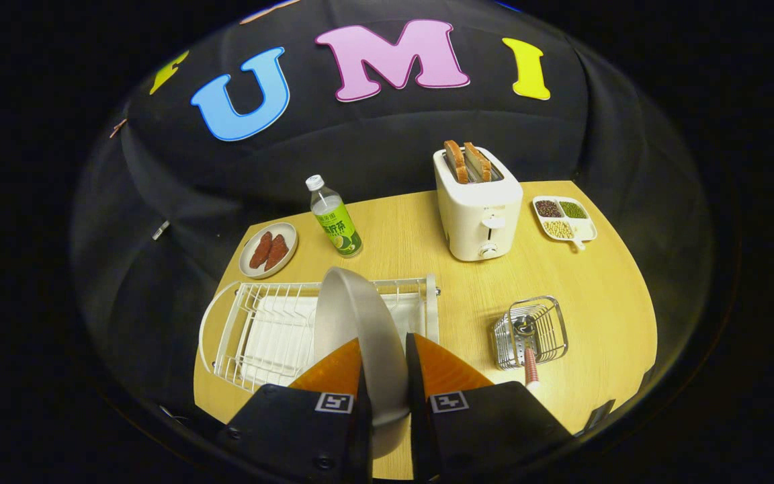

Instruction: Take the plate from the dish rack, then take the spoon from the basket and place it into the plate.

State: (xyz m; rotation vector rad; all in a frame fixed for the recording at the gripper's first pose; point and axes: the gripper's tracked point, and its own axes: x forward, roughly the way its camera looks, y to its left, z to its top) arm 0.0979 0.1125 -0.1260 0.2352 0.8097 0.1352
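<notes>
Two orange fingers (420, 366) of the gripper (385, 363) are seen closest of all, with black blocks behind them. A grey plate (360, 316) is held on its edge between them, and both fingers are pressed against it, one on each side. The plate is stood up tall and is tipped a little. It is held over the white dish rack (273, 329), and whether it is touching the rack cannot be told. The rack is set on a wooden table (595, 296), with a white tray seen under its wires.

A small wire basket (531, 331) is placed to the right of the rack, well apart from the fingers. The spoon (529, 356) is kept inside it, and its striped red and white handle is stuck out over the near side of the basket.

Beyond the rack, a small plate with red sausages (269, 250) is laid on the table. A bottle with a green label (334, 216) is stood just beside it. A white toaster (478, 205) with two slices of bread in it is seen farther right. A little white dish with beans (563, 218) in three parts is set beside the toaster.
</notes>
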